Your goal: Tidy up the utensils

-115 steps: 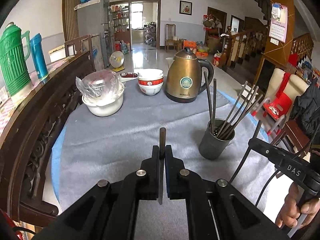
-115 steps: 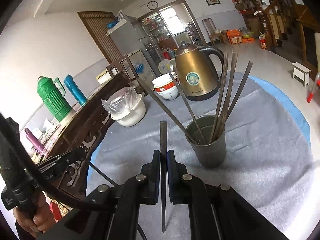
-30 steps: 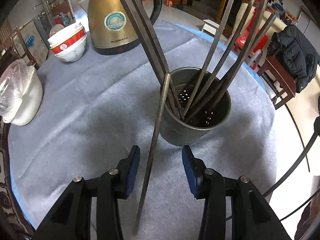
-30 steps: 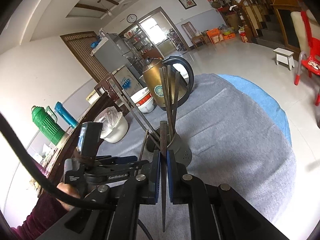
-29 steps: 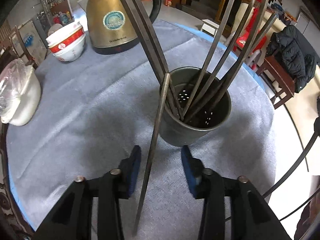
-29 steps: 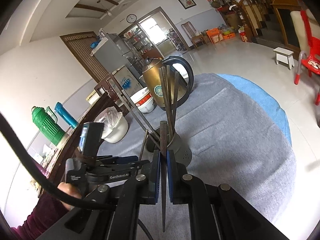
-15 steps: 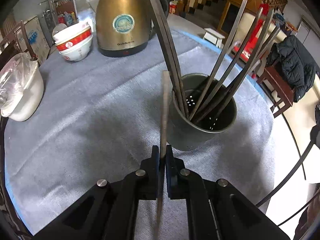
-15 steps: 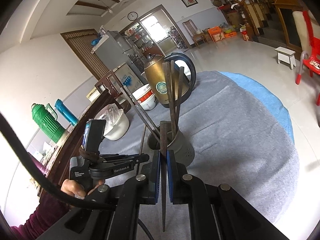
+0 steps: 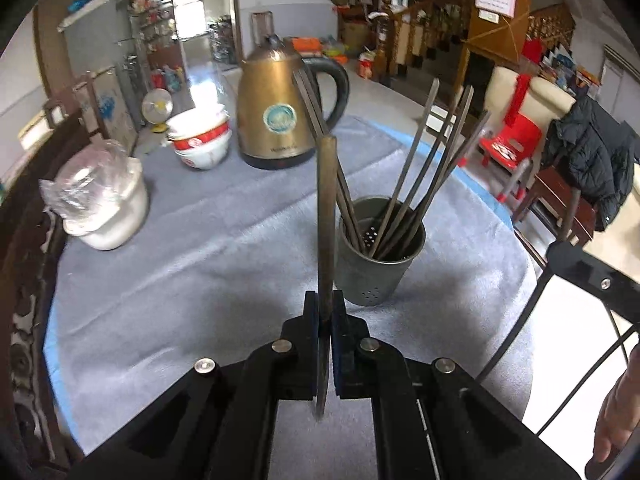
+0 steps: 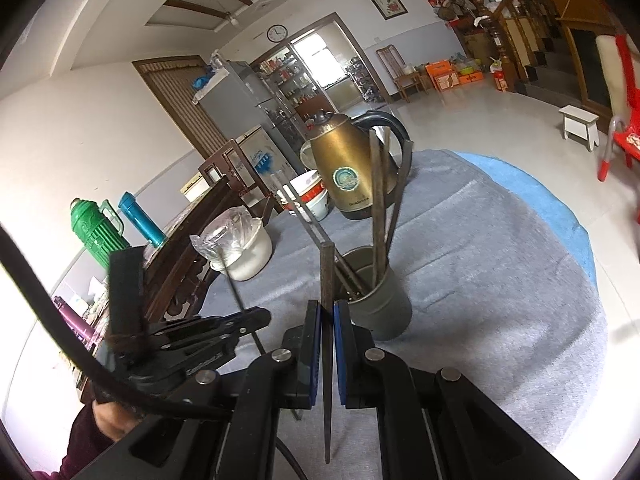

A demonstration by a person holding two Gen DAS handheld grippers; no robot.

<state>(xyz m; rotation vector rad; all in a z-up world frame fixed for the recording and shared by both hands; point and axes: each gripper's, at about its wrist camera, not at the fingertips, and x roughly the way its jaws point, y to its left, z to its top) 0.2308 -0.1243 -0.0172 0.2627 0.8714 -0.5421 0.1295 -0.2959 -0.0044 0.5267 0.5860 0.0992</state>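
A dark grey perforated holder (image 9: 376, 276) stands on the grey tablecloth with several dark chopsticks fanned out of it. My left gripper (image 9: 325, 298) is shut on one chopstick (image 9: 326, 208), held upright just left of the holder and clear of its rim. In the right wrist view my right gripper (image 10: 327, 308) is shut on another chopstick (image 10: 327, 272), close in front of the holder (image 10: 380, 304). There my left gripper (image 10: 256, 318) shows at lower left, its thin chopstick (image 10: 230, 276) pointing up.
A gold kettle (image 9: 280, 120), stacked red-and-white bowls (image 9: 200, 144) and a white pot wrapped in plastic (image 9: 108, 204) stand behind the holder. A carved wooden bench (image 10: 188, 256) lines the table's left side, with green (image 10: 96, 224) and blue (image 10: 140, 216) flasks beyond. Chairs stand right.
My left gripper's jaws closed on the chopstick that leaned at the holder's rim, then drew back and up with it. My right gripper stayed shut on its chopstick, barely shifting.
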